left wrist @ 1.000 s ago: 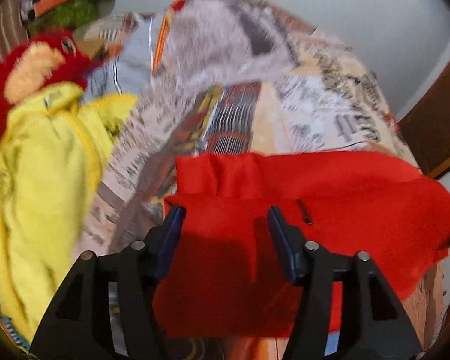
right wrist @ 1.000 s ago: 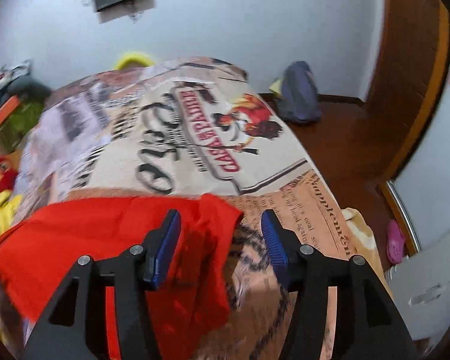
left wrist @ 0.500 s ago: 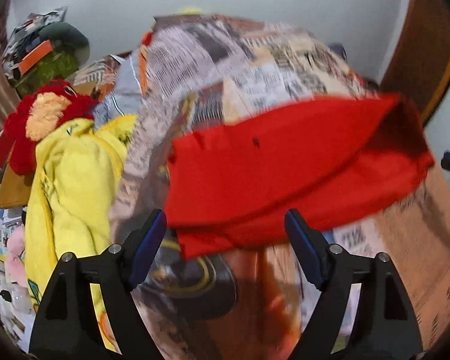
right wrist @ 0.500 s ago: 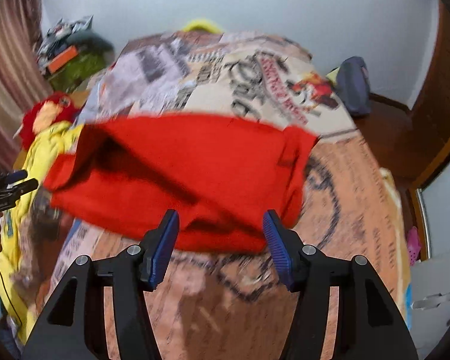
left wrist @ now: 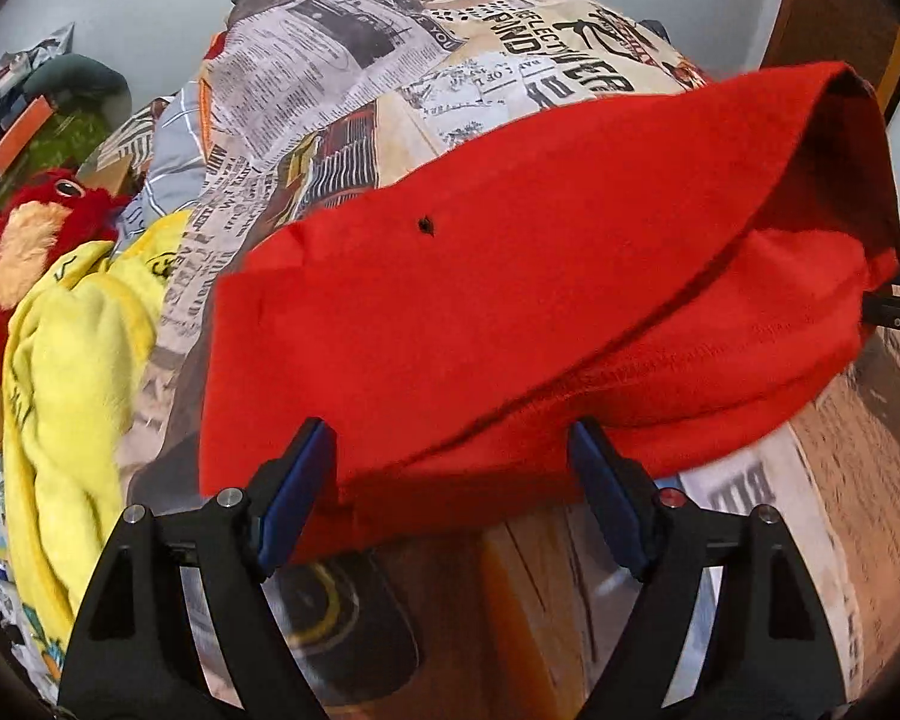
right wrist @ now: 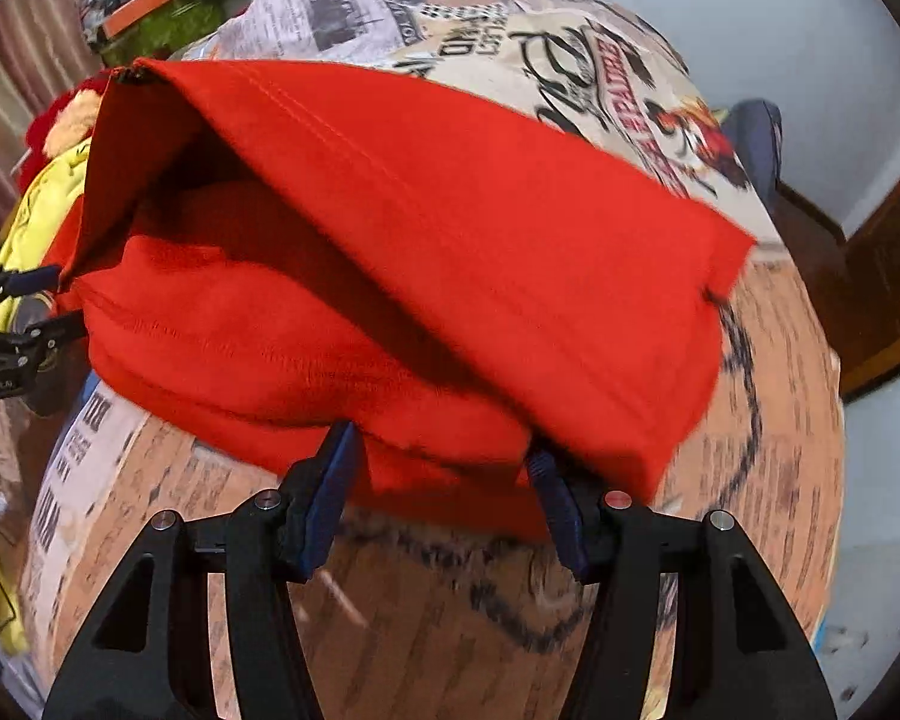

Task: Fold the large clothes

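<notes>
We see the red garment lying folded in layers on the newspaper-print bedspread, its near edge reaching between the blue pads of both tools. Our left gripper stands wide open around that edge, holding nothing; our right gripper is likewise spread, with the cloth's upper flap draped over its right pad, and we cannot tell whether the flap touches it. Beside the garment, toward the bedspread's left side, lie a yellow garment and a red plush toy.
</notes>
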Action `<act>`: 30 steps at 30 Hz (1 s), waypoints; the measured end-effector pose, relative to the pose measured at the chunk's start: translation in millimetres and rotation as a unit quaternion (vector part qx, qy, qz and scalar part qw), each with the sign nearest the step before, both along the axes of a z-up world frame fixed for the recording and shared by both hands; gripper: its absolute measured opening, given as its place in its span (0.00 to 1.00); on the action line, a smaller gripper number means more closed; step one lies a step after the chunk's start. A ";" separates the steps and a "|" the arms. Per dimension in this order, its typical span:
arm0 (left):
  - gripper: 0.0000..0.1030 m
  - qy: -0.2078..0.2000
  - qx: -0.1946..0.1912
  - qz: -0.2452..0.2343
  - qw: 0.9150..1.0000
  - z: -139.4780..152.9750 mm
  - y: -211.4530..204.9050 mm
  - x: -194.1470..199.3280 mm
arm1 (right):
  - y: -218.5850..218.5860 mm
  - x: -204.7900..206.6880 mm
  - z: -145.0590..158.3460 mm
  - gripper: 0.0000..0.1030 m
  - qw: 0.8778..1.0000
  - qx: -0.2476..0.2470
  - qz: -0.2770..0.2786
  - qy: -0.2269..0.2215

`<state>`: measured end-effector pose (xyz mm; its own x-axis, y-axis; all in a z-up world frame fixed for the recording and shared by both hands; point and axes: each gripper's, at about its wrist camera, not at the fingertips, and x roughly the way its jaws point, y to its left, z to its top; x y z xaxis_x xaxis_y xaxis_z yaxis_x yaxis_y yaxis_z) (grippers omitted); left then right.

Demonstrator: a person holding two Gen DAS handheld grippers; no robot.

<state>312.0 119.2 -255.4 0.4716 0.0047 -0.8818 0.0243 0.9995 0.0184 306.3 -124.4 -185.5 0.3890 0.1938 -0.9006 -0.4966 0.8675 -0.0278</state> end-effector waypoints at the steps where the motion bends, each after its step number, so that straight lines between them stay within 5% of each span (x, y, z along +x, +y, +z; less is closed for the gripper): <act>1: 0.78 -0.002 -0.002 0.000 1.000 1.3 2.2 3.5 | 3.8 6.8 2.1 0.53 1.000 -0.001 0.006 -0.003; 9: 0.80 -0.037 -0.009 0.044 0.998 37.2 35.5 78.2 | 31.2 68.8 28.0 0.52 0.999 -0.003 0.034 -0.012; 13: 0.80 -0.078 -0.011 0.111 0.991 66.8 67.2 105.8 | 11.4 95.9 78.9 0.53 0.994 0.035 -0.045 -0.093; 15: 0.80 -0.101 0.009 0.145 0.984 82.6 79.9 109.3 | -6.2 101.3 97.4 0.53 0.986 0.075 -0.099 -0.110; 18: 0.80 -0.120 -0.011 0.153 0.981 94.1 91.0 97.0 | -24.1 94.5 111.3 0.53 0.976 0.121 -0.131 -0.122; 23: 0.80 -0.114 -0.012 0.138 0.984 88.2 88.6 74.2 | -7.9 74.3 90.9 0.54 0.987 0.099 -0.080 -0.101; 30: 0.80 -0.045 -0.011 0.049 0.998 40.0 35.3 52.8 | 43.0 55.9 35.0 0.54 0.998 0.053 0.002 -0.034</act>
